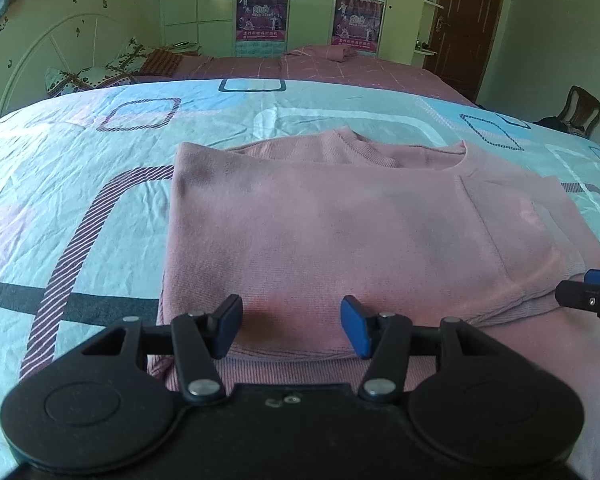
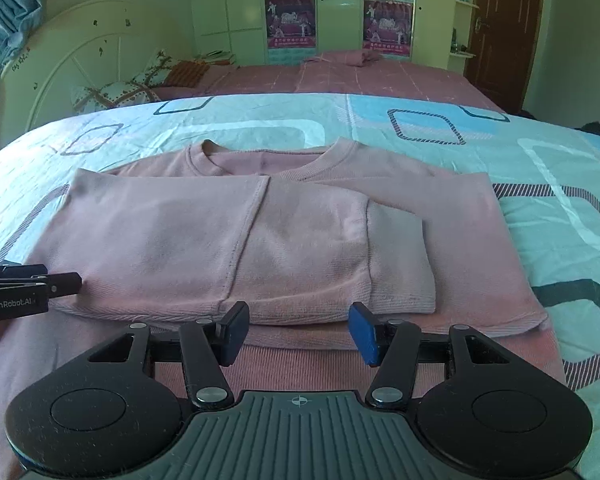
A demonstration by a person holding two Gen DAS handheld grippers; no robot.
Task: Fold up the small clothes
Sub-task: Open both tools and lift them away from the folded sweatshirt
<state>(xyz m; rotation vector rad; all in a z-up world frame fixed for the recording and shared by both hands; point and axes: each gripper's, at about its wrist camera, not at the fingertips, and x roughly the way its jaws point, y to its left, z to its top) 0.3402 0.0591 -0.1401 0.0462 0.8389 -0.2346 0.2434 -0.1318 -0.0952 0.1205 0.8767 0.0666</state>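
Observation:
A pink sweater (image 1: 340,232) lies flat on the bed, neckline at the far side and both sleeves folded across its chest. The left wrist view has my left gripper (image 1: 292,322) open just above the sweater's near hem on its left half, with only flat cloth below the pads. In the right wrist view the sweater (image 2: 180,232) shows the cuff of the upper sleeve (image 2: 400,264) lying on the right. My right gripper (image 2: 300,332) hangs open over the near hem, holding nothing. Each gripper shows at the edge of the other's view: right fingers (image 1: 592,294), left fingers (image 2: 64,282).
A turquoise bedspread (image 1: 80,168) with square patterns covers the bed. Beyond it are a second bed with a pink cover (image 2: 340,76), pillows (image 2: 112,96) and a white headboard (image 2: 60,60). A chair (image 1: 582,110) stands far right, near a brown door (image 2: 500,32).

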